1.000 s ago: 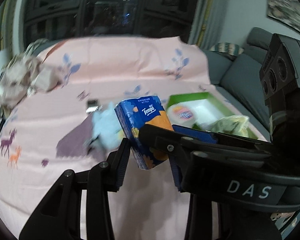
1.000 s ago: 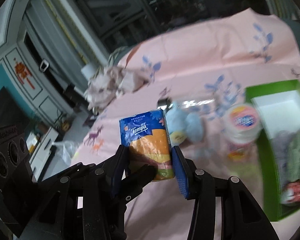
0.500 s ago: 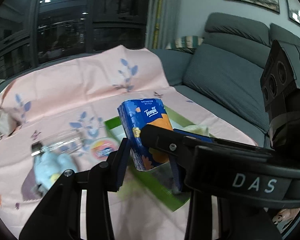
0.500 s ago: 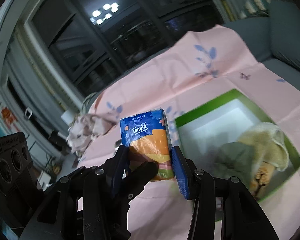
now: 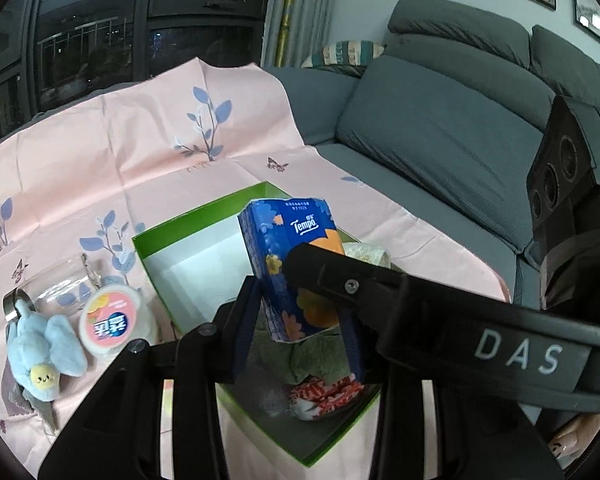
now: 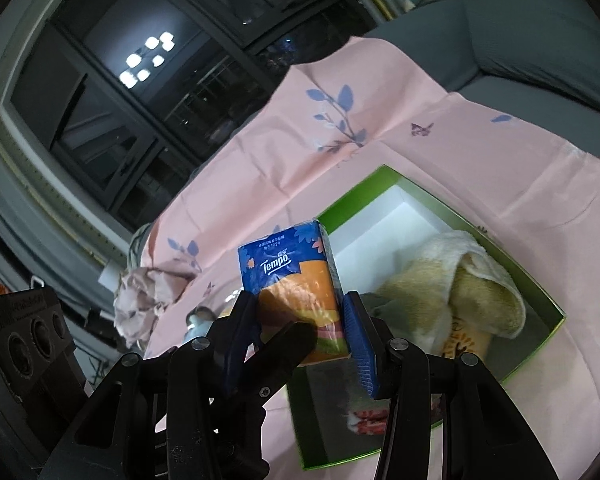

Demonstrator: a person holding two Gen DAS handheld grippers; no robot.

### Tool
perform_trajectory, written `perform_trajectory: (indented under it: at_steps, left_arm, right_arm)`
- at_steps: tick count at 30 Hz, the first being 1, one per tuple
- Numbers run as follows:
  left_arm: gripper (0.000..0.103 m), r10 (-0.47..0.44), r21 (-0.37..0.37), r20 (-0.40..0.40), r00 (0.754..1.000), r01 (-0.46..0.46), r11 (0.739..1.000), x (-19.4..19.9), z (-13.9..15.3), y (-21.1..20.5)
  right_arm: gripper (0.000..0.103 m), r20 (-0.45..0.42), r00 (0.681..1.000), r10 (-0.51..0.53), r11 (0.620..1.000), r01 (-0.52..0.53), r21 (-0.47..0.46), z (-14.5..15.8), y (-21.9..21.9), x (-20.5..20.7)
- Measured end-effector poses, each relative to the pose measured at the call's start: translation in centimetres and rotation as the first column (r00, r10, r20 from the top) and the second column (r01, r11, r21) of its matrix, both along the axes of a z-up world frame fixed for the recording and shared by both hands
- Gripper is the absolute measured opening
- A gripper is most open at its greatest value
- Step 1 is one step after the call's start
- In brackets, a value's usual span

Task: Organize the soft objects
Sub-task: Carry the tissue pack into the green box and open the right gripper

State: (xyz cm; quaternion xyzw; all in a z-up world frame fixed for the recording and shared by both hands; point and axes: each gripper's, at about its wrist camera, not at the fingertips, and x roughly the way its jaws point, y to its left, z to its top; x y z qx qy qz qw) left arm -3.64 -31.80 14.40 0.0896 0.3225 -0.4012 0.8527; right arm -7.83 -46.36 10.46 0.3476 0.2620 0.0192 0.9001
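Both grippers are shut on one blue and orange Tempo tissue pack, also in the right wrist view. My left gripper and my right gripper hold it upright above a green box with a white inside. The box holds a cream towel, a grey-green cloth and a red and white item. A blue plush toy lies on the pink cloth left of the box.
A round pink-lidded tub and a clear glass jar sit left of the box. A grey sofa stands at the right. A crumpled pink fabric heap lies at the far left. The pink sheet covers the surface.
Both grippers have carried the tissue pack to the right, from above the plush toy and tub to above the green box. The grip has not changed.
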Motion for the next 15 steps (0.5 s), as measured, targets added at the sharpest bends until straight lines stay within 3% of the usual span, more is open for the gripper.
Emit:
perform_trajectory:
  at_steps: [11,15]
  left_arm:
    - [0.037,0.016,0.023,-0.14,0.99,-0.013,1.0,1.2,-2.3,-0.9]
    - [0.041,0.011,-0.007,-0.127,0.992,-0.012,1.0,0.5,-1.5,0.3]
  right_arm:
    - [0.049,-0.113,0.992,-0.057,0.998,0.057,-0.006,-2.2,-1.2,1.1]
    - [0.049,-0.097,0.992,-0.083,0.996,0.079,-0.04,-1.6,-1.0,0.5]
